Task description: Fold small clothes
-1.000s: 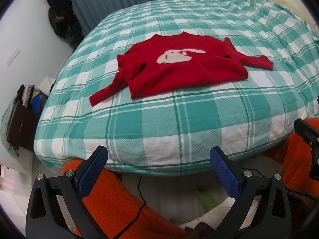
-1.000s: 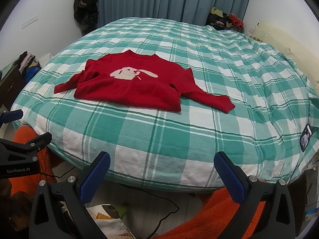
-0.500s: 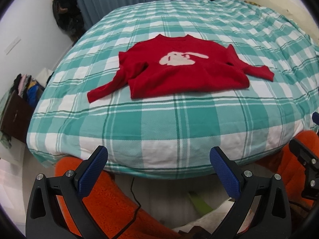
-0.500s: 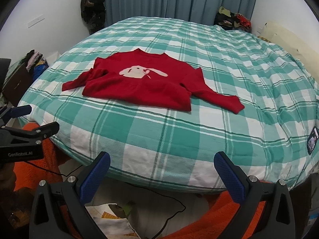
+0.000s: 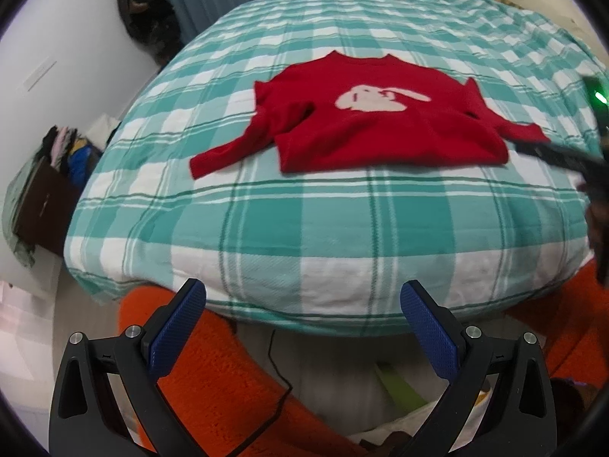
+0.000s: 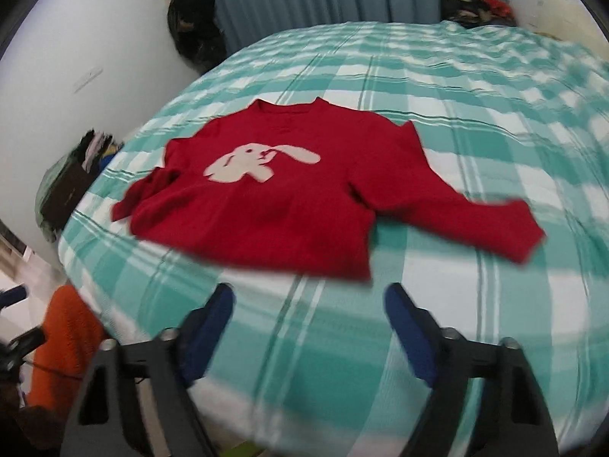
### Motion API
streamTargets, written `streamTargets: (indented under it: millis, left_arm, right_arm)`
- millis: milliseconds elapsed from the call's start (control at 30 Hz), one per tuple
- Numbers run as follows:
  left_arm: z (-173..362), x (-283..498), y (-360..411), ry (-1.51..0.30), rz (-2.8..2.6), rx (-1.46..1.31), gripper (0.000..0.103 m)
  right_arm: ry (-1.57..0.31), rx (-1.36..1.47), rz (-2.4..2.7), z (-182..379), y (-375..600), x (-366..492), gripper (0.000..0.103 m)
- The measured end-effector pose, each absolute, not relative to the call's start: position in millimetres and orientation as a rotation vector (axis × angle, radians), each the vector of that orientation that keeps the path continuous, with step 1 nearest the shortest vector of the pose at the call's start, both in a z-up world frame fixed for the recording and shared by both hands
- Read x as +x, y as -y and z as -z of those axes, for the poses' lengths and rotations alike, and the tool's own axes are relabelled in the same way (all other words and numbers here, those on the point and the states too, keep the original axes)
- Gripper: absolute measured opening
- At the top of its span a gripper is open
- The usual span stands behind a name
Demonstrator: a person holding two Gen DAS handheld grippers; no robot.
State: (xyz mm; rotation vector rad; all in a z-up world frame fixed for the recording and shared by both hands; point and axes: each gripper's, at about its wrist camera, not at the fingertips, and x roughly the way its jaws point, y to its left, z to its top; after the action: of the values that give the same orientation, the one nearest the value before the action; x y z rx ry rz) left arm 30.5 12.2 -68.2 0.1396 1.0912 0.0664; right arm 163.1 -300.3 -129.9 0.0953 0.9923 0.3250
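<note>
A small red sweater (image 5: 365,129) with a white rabbit on its chest lies flat, front up, on the bed, both sleeves spread out; it also shows in the right wrist view (image 6: 274,198). My left gripper (image 5: 302,327) is open and empty, held off the bed's near edge, well short of the sweater. My right gripper (image 6: 308,331) is open and empty, over the bedspread just short of the sweater's hem. The right gripper also shows blurred at the right edge of the left wrist view (image 5: 563,156), near the right sleeve cuff.
The bed has a green and white checked cover (image 5: 342,228) (image 6: 495,114). An orange fleece (image 5: 213,373) lies below the bed's near edge. A dark box with clothes (image 5: 45,198) stands at the left by the wall. Curtains and dark bags are behind the bed.
My right gripper has moved forward over the bed toward the sweater's hem and the view is blurred. My left gripper has moved a little closer to the bed.
</note>
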Motion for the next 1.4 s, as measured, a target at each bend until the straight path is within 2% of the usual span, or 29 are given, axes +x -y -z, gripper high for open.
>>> streamTargets:
  millis: [233, 267, 300, 333, 367, 400, 500, 633, 733, 867, 933, 1067, 1100, 1167, 1267, 1333, 1400]
  left_arm:
    - [77.5, 32.3, -21.4, -1.125, -0.118, 0.142, 0.102]
    - [79.9, 33.3, -23.5, -1.132, -0.125, 0.142, 0.102]
    - [81.5, 33.7, -24.4, -1.137, -0.130, 0.141, 0.102]
    - [83.6, 34.6, -26.0, -1.144, -0.136, 0.140, 0.102]
    - [84.9, 34.8, -27.0, -1.148, -0.139, 0.138, 0.102]
    - [87.2, 35.4, -29.2, -1.153, -0.144, 0.134, 0.102]
    - [91.2, 36.8, -32.4, -1.163, -0.149, 0.125, 0.102]
    - [91.1, 36.8, -32.2, -1.151, -0.146, 0.122, 0.102]
    - [93.6, 38.8, -31.8, -1.154, -0.141, 0.126, 0.102]
    - [99.0, 41.0, -32.9, -1.156, -0.141, 0.137, 0.102]
    - [101.0, 42.2, -35.8, -1.157, -0.149, 0.135, 0.102]
    - [102.6, 45.5, -41.8, -1.169, -0.160, 0.097, 0.102]
    - [101.2, 45.9, -41.1, -1.166, -0.160, 0.090, 0.102]
    - [97.6, 45.2, -38.8, -1.155, -0.160, 0.087, 0.102]
    - [89.9, 40.3, -39.0, -1.132, -0.162, 0.072, 0.102]
    - [86.7, 36.2, -46.4, -1.127, -0.173, 0.047, 0.102]
    - [84.0, 30.3, -60.0, -1.119, -0.199, 0.022, 0.102]
  right_arm:
    - [-1.062, 0.239, -0.463, 169.9, 308.4, 265.1, 0.069]
    - [-1.080, 0.258, -0.477, 176.1, 307.4, 273.8, 0.061]
    - [-1.108, 0.289, -0.507, 182.7, 306.8, 281.2, 0.043]
    - [-1.132, 0.303, -0.538, 186.6, 304.8, 283.6, 0.033]
    - [-1.149, 0.292, -0.565, 187.6, 301.8, 283.3, 0.018]
    - [-1.154, 0.251, -0.593, 184.8, 297.3, 279.2, 0.013]
    - [-1.130, 0.128, -0.685, 166.0, 286.1, 251.0, 0.012]
    - [-1.071, -0.101, -0.899, 132.8, 267.2, 164.3, 0.012]
    - [-1.106, -0.268, -0.987, 144.4, 255.6, 97.7, 0.012]
    - [-1.168, -0.257, -0.819, 178.8, 274.5, 66.1, 0.025]
    - [-1.140, -0.183, -0.718, 178.9, 287.4, 60.6, 0.029]
    - [-1.018, -0.079, -0.681, 150.4, 276.2, 63.2, 0.041]
    - [-0.981, -0.048, -0.706, 139.5, 263.4, 67.7, 0.056]
    - [-0.928, 0.016, -0.740, 124.8, 245.8, 82.4, 0.070]
    - [-0.917, 0.212, -0.773, 124.6, 219.6, 127.9, 0.080]
    - [-1.010, 0.304, -0.712, 148.8, 197.3, 168.4, 0.079]
    - [-1.105, 0.380, -0.694, 179.9, 170.8, 193.0, 0.069]
